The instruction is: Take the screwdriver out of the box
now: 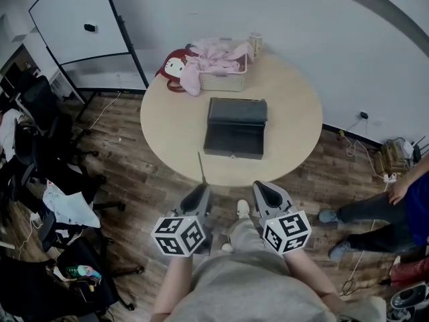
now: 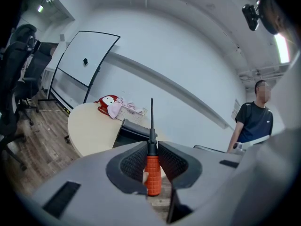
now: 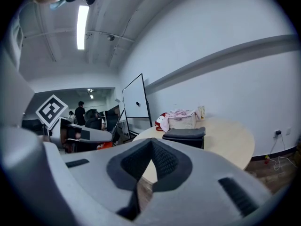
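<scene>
A dark grey box (image 1: 234, 129) sits in the middle of the round table (image 1: 167, 123). My left gripper (image 1: 199, 194) hangs off the table's near edge, shut on the screwdriver (image 2: 152, 173). The jaws pinch its orange-red ribbed handle. Its thin black shaft (image 1: 201, 168) sticks out past the tips, toward the box (image 2: 134, 131). My right gripper (image 1: 268, 192) is beside the left one, also short of the table. In the right gripper view its pads (image 3: 162, 157) meet at the tips with nothing between them, and the box (image 3: 184, 135) lies ahead.
At the table's far edge are a white basket of pink cloth (image 1: 224, 72), a red cartoon-cat bag (image 1: 175, 69) and a cup (image 1: 255, 43). A person (image 1: 375, 213) stands at the right. Office chairs (image 1: 40, 119) and a whiteboard (image 1: 77, 19) are at the left.
</scene>
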A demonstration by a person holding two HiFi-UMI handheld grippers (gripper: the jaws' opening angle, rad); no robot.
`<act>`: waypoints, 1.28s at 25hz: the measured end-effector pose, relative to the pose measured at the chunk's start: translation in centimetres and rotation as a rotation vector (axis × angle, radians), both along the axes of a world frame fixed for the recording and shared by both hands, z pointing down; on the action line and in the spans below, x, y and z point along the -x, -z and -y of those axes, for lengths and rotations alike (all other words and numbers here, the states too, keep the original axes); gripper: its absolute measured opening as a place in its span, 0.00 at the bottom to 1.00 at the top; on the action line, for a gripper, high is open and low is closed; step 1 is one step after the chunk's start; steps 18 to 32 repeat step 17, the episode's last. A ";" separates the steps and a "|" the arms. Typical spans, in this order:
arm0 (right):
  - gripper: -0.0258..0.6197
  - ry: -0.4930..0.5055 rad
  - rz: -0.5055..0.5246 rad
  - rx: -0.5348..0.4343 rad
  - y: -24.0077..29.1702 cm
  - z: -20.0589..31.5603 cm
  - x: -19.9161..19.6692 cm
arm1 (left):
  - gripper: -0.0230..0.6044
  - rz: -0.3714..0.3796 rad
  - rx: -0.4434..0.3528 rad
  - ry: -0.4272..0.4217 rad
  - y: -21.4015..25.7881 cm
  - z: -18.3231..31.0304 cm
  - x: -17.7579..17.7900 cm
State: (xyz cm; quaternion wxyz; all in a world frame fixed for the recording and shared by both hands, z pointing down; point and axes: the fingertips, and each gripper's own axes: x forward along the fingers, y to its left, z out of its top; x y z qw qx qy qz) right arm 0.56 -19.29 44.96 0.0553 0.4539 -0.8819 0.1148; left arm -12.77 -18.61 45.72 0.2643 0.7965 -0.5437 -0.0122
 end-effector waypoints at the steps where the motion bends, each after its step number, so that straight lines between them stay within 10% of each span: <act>1: 0.04 -0.001 0.000 0.001 0.0 0.1 0.0 | 0.14 0.002 0.000 0.000 0.0 0.1 0.0; 32: 0.04 -0.003 -0.011 0.008 -0.3 0.7 0.1 | 0.14 0.008 0.001 -0.003 -0.3 1.1 -0.1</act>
